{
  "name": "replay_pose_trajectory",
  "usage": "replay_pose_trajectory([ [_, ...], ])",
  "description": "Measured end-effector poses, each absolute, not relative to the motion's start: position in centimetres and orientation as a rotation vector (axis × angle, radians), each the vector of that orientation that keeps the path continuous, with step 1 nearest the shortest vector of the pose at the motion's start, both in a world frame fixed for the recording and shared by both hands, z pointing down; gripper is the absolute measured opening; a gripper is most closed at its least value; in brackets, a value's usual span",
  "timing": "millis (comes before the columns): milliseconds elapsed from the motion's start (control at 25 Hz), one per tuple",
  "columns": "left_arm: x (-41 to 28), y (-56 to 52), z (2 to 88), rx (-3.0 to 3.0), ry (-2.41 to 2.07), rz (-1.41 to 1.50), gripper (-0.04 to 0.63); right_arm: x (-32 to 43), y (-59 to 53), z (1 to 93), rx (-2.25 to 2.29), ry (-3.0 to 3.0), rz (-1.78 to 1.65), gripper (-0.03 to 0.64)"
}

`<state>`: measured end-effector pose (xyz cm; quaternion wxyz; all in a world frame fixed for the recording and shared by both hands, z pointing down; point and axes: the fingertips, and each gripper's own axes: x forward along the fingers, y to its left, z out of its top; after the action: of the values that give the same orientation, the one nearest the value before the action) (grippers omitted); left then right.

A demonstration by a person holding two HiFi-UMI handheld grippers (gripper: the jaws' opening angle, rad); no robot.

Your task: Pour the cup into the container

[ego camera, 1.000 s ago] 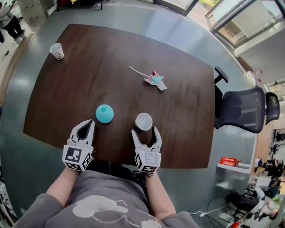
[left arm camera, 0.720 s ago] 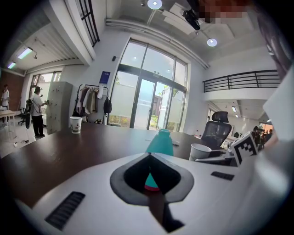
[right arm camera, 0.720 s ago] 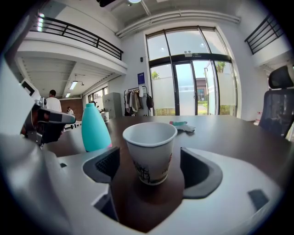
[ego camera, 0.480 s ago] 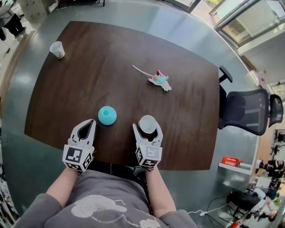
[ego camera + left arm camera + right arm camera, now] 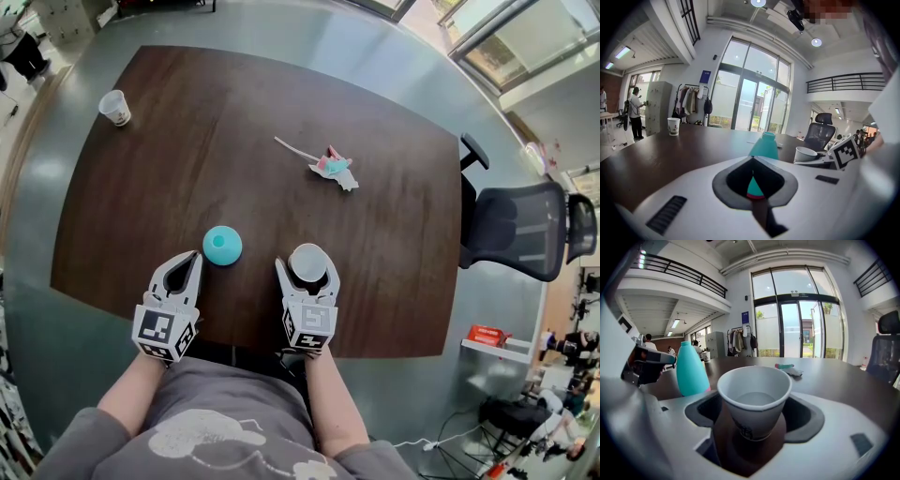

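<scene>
A white paper cup [image 5: 754, 401] of clear liquid stands on the dark wooden bench [image 5: 234, 141] between the parted jaws of the right hand-held gripper [image 5: 307, 272], near the teal plastic bottle [image 5: 222, 246]; the left hand-held gripper [image 5: 190, 258] is closed, empty. A hard squeeze could buckle it and slop

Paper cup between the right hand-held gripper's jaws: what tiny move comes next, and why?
Probably close the right hand-held gripper gently on the paper cup. Its jaws stand open either side of it, gaps showing, and it seems to hold liquid for the teal container.
</scene>
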<state>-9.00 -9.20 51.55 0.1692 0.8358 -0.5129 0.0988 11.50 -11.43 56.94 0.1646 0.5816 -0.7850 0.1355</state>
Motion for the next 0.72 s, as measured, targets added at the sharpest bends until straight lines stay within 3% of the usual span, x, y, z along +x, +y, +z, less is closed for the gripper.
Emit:
replay_pose_trajectory([
  [280,-8.91,-9.19,51.52,2.376,-1.456,0.287,0.006,11.56,-11.79,56.76,1.670,-2.241,0.377,0.381],
  [440,-9.10,-9.02,51.49,2.372,-1.457,0.290,0.008,11.95,-11.83,56.65,1.697,-2.235,0.390,0.311],
  [720,-9.06,-9.04,51.44,2.375,-1.457,0.288,0.008,11.75,-11.70,56.76,1.671,-2.229,0.379,0.301],
])
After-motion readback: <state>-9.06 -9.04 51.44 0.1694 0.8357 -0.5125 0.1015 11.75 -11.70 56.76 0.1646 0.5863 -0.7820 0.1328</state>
